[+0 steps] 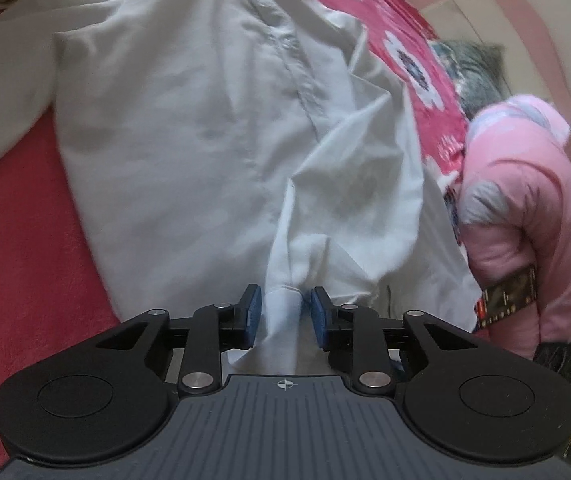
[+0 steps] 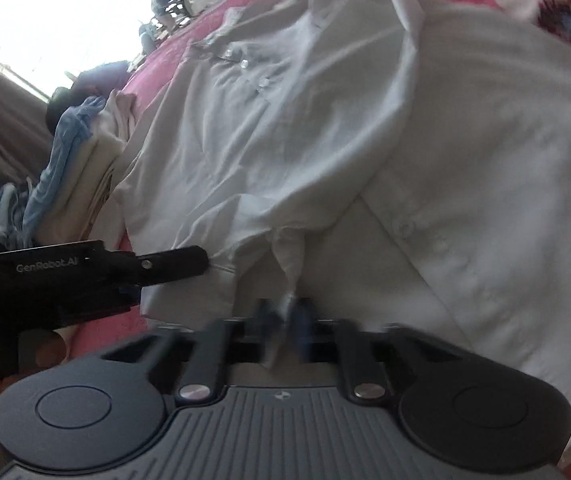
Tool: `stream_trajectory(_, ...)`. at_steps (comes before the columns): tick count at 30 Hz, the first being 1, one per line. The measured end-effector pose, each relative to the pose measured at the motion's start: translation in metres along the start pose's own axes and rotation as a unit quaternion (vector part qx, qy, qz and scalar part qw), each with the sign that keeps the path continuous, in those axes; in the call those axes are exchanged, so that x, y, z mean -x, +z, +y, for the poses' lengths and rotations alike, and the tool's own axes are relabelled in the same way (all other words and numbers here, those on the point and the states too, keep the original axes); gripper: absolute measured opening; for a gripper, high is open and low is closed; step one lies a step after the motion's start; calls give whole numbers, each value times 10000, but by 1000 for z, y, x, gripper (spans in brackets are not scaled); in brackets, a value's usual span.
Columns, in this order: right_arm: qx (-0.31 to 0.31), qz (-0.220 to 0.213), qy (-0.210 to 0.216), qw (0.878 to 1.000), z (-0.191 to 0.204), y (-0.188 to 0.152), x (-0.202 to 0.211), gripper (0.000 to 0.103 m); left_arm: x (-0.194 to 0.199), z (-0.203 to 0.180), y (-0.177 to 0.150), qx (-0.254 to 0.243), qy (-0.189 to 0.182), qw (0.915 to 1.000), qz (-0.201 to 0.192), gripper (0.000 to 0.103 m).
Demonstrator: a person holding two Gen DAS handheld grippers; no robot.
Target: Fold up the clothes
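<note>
Bed cover: red-pink, spread under everything; it shows to the left of the left gripper and far ahead of the right one, with white flower prints further off.
Shirt: white, lying rumpled on the bed cover straight ahead of both grippers. A buttoned front strip runs away from the left gripper; in the right wrist view the collar end with its small buttons lies far ahead and to the left.
Person: in a pink quilted jacket, to the right of the left gripper, bent beside the bed.
Pile of clothes: blue and cream pieces, stacked ahead and left of the right gripper, beyond the shirt's edge.
Left gripper: a bunched fold of the shirt's hem runs between its blue pads. The pads stand slightly apart, with a small gap visible on either side of the cloth, so it is loose rather than pinching. In the right wrist view it sits to the left, its finger touching the hem.
Right gripper: blurred; jaws clenched on a narrow tuck of the shirt's hem, which rises from between the pads.
</note>
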State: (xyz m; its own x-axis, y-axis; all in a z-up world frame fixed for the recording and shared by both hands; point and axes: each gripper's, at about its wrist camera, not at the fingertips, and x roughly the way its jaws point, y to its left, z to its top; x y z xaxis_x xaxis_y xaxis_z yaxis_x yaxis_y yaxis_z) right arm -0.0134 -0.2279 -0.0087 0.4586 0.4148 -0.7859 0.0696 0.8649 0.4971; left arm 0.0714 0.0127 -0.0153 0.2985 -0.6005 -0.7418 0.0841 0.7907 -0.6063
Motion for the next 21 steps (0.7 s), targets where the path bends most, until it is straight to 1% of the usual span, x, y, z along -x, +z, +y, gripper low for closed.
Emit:
stream_trajectory(1,14,-83,2,10000,2,0,5,3,1,-4,-1,-76,-28,10000,-25,13)
stream_trajectory(2,24,-203,39,9998,4,2,13,3,3,-9,-1,-142,-71,9999,-61,12)
stream_trajectory(3,32,-338,90,9994,5,4,23,3,8,-15,0,-158,-199,9996,-110,11)
stream_trajectory(5,-10,-519,309,9982,7,8,47,3,22,-25,4,-81,-608,9979,-207,11)
stream_trajectory(6,-3,-575,464,9973,7,9,63,3,31,-31,5,-65,-814,9963,-262,11)
stream_trajectory(8,70,-637,743,9952,7,10,93,3,50,-46,6,-120,-1085,9932,-398,11)
stream_trajectory(10,171,-597,888,9941,7,8,113,3,65,-56,2,-212,-1217,9911,-500,11)
stream_trajectory(11,166,-523,933,9941,5,6,117,3,69,-60,-1,-274,-1176,9912,-539,11)
stream_trajectory(13,153,-309,989,9945,-2,0,115,3,71,-61,-11,-435,-893,9934,-582,11)
stream_trajectory(14,141,-219,920,9954,-5,-4,110,3,68,-59,-16,-506,-719,9945,-568,11)
stream_trajectory(15,143,-116,820,9965,-9,-8,100,4,62,-55,-20,-518,-562,9959,-484,11)
stream_trajectory(17,110,141,625,9979,-19,-15,77,5,43,-45,-28,-498,-348,9980,-163,11)
stream_trajectory(19,-107,578,376,9976,-29,-21,47,7,23,-36,-37,-565,224,9981,95,12)
stream_trajectory(20,-287,736,401,9961,-36,-23,41,13,19,-34,-41,-668,482,9965,119,12)
stream_trajectory(21,-496,861,493,9938,-43,-24,39,24,19,-35,-44,-814,647,9945,90,12)
